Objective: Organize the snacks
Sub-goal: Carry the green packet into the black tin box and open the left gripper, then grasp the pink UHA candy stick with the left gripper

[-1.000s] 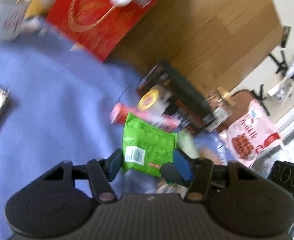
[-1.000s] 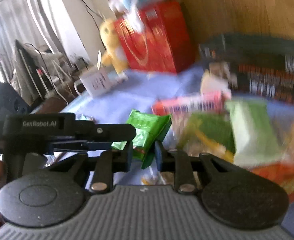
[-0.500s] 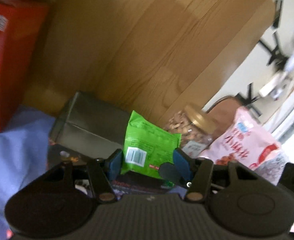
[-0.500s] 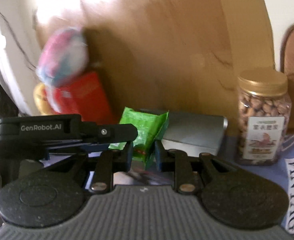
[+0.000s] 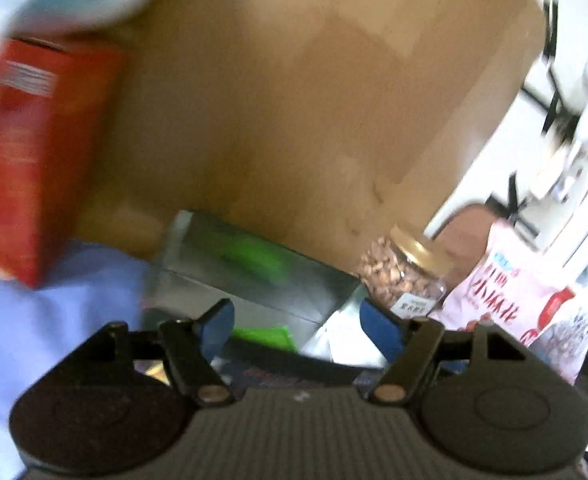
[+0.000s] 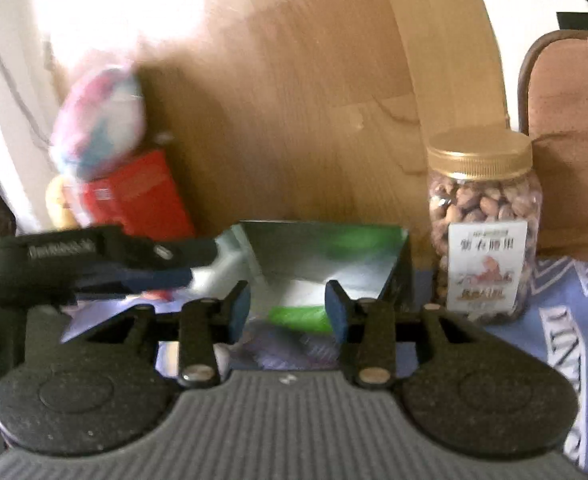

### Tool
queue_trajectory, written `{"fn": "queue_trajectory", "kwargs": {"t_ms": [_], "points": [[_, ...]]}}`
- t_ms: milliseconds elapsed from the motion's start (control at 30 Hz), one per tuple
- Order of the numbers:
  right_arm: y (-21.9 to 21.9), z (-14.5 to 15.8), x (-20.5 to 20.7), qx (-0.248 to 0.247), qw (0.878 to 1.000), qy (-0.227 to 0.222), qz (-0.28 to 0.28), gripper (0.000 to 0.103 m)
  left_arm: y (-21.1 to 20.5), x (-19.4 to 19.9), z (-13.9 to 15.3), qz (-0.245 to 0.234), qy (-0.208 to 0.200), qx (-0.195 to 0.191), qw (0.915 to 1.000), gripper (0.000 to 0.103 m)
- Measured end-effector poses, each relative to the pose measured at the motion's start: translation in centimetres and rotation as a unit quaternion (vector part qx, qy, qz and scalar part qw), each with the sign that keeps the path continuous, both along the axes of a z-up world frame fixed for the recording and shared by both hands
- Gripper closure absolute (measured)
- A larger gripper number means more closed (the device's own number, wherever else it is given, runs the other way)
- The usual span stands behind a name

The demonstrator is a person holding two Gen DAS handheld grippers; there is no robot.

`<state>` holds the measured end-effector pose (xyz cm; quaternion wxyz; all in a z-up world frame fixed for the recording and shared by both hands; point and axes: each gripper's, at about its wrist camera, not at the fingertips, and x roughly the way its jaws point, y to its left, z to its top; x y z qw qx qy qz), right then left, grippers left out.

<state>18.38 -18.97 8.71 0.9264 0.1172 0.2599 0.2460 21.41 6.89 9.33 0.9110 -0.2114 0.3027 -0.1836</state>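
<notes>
The green snack packet (image 5: pixel 264 334) (image 6: pixel 300 314) lies blurred in front of a dark glossy box (image 5: pixel 254 276) (image 6: pixel 326 260), whose top shows a green reflection. My left gripper (image 5: pixel 296 326) is open and empty just above and before the packet. My right gripper (image 6: pixel 288 310) is open too, jaws either side of the packet without touching it. The left gripper also shows from the side in the right wrist view (image 6: pixel 106 264).
A jar of nuts with a gold lid (image 6: pixel 484 224) (image 5: pixel 406 276) stands right of the box. A pink snack bag (image 5: pixel 510 296) is further right. A red box (image 5: pixel 26 160) (image 6: pixel 134 196) with plush toys is at left. Wooden headboard (image 6: pixel 294 100) behind; blue cloth (image 5: pixel 54 320) below.
Both grippers opened and let go of the green packet, which dropped in front of the dark box. Both views are blurred from motion.
</notes>
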Motion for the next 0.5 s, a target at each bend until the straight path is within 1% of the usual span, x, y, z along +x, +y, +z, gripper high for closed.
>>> {"fn": "queue_trajectory", "kwargs": {"t_ms": [100,200,267,300,367,400,433,500], "points": [[0.4,-0.9,-2.6,0.015,0.999,0.017,0.042,0.057,4.4,-3.9,-0.2,0.047,0.006,-0.026,0.9986,0.029],[3.1,-2.1,-3.6,0.002,0.996,0.029,0.087,0.058,8.1,-7.3,-2.2,0.094,0.031,-0.038,0.9943,0.029],[5.6,-2.7,-3.8,-0.026,0.993,0.024,0.109,0.058,9.6,-8.6,-3.9,0.111,0.054,-0.042,0.9915,0.029],[6.7,-2.7,-3.9,-0.042,0.992,0.022,0.119,0.056,10.0,-8.9,-4.7,0.115,0.065,-0.046,0.9902,0.029],[8.2,-2.7,-3.6,-0.069,0.987,0.02,0.144,0.049,10.9,-9.0,-6.3,0.122,0.09,-0.068,0.9861,0.028],[9.2,-2.9,-3.4,-0.088,0.984,0.019,0.152,0.044,11.5,-9.0,-6.8,0.124,0.098,-0.081,0.9841,0.027],[9.9,-3.3,-3.3,-0.107,0.982,0.017,0.152,0.041,11.7,-8.9,-7.4,0.123,0.103,-0.094,0.9826,0.027],[11.2,-3.9,-2.7,-0.145,0.978,0.012,0.147,0.041,11.3,-8.5,-8.0,0.116,0.107,-0.102,0.9822,0.027]]}}
